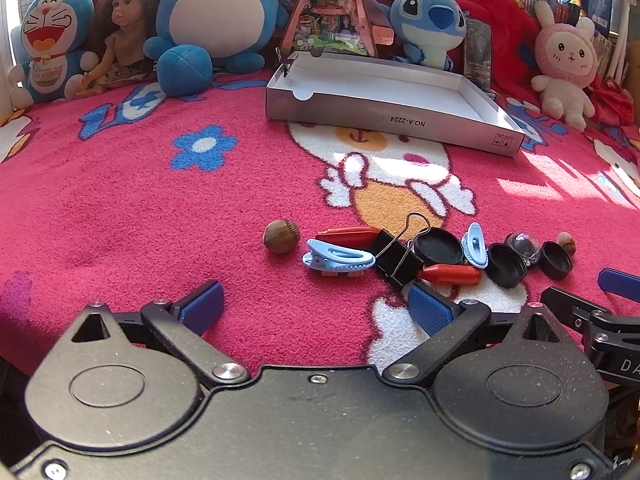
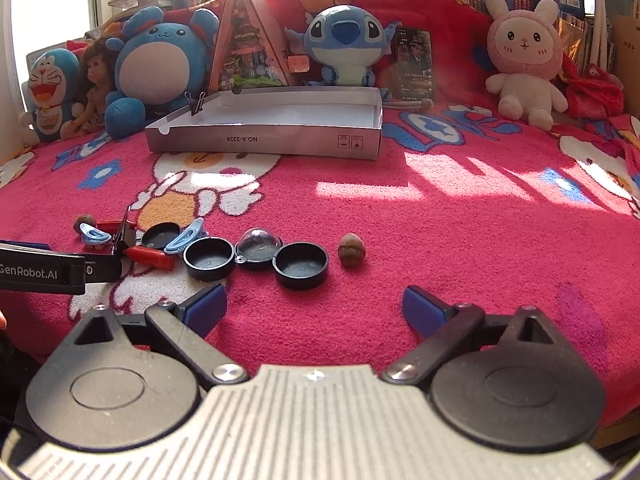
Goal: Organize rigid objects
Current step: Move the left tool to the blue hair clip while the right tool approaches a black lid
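A row of small rigid things lies on the pink blanket: a brown nut [image 1: 281, 237], a light blue clip [image 1: 338, 260], a black binder clip [image 1: 394, 258], red pegs [image 1: 450, 275], black round lids [image 2: 209, 258] [image 2: 301, 265], a clear dome capsule [image 2: 258, 249] and a second nut [image 2: 351, 250]. My left gripper [image 1: 314, 306] is open just short of the blue clip, nothing between its fingers. My right gripper [image 2: 314, 306] is open in front of the right-hand lid and nut, holding nothing. The left gripper [image 2: 44, 270] shows at the left edge of the right wrist view.
An open white cardboard tray [image 1: 400, 120] [image 2: 264, 140] sits farther back on the blanket, with a binder clip [image 2: 198, 104] on its corner. Plush toys [image 1: 224, 16], a doll [image 1: 116, 36] and a triangular toy house [image 2: 250, 40] line the back; bookshelves stand behind.
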`<state>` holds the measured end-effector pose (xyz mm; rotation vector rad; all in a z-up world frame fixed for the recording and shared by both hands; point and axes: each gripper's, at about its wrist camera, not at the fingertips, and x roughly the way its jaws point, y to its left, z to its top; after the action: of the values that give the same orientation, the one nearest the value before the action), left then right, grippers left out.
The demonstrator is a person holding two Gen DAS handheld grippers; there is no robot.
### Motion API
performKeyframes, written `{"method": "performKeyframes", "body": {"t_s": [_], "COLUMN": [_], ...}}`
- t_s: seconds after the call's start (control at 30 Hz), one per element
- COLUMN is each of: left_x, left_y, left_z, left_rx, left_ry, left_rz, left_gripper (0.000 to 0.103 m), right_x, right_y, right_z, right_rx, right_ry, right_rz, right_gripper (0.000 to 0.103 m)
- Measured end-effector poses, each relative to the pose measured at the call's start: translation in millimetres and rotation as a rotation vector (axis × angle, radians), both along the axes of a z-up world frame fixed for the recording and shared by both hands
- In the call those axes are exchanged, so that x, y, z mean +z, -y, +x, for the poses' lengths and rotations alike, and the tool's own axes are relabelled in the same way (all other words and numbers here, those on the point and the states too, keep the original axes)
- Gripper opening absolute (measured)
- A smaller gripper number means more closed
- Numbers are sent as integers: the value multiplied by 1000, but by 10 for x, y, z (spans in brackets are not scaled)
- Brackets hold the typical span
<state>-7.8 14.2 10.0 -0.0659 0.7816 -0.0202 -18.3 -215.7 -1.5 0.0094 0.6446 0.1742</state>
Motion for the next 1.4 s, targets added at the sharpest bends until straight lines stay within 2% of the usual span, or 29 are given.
{"method": "performKeyframes", "body": {"t_s": [0.03,0.1,0.17,0.23,0.33,0.43,0.57,0.7,0.93,1.03,1.07,1.13,1.4], "left_x": [36,93,134,148,147,121,116,97,83,75,70,64,32], "left_y": [-35,-78,-95,-80,-10,30,30,-14,-69,-42,-31,-13,29], "left_z": [-24,-55,-71,-86,-121,-134,-100,-43,36,41,43,47,106], "left_rx": [10,12,4,-18,-58,-82,-72,-67,-29,-28,-28,-31,-25], "left_ry": [7,20,23,26,29,22,29,23,43,61,66,75,81], "left_rz": [-21,-54,-77,-83,-73,-102,-79,-101,-54,1,18,34,16], "left_gripper": [80,54,43,40,28,28,25,25,25,31,37,39,39], "right_x": [16,37,51,57,50,35,21,17,4,-5,-8,-13,-26], "right_y": [-2,4,5,1,-10,-9,0,-12,-16,-19,-20,-17,-34], "right_z": [-28,-45,-51,-39,-13,18,63,103,147,162,165,175,189], "right_rx": [13,30,43,45,34,26,16,20,16,9,4,-7,-12], "right_ry": [6,9,13,12,8,3,1,8,16,21,21,22,33], "right_rz": [16,44,70,82,72,62,58,44,23,5,0,-13,-34], "right_gripper": [95,89,84,79,70,63,55,49,47,47,47,47,47]}}
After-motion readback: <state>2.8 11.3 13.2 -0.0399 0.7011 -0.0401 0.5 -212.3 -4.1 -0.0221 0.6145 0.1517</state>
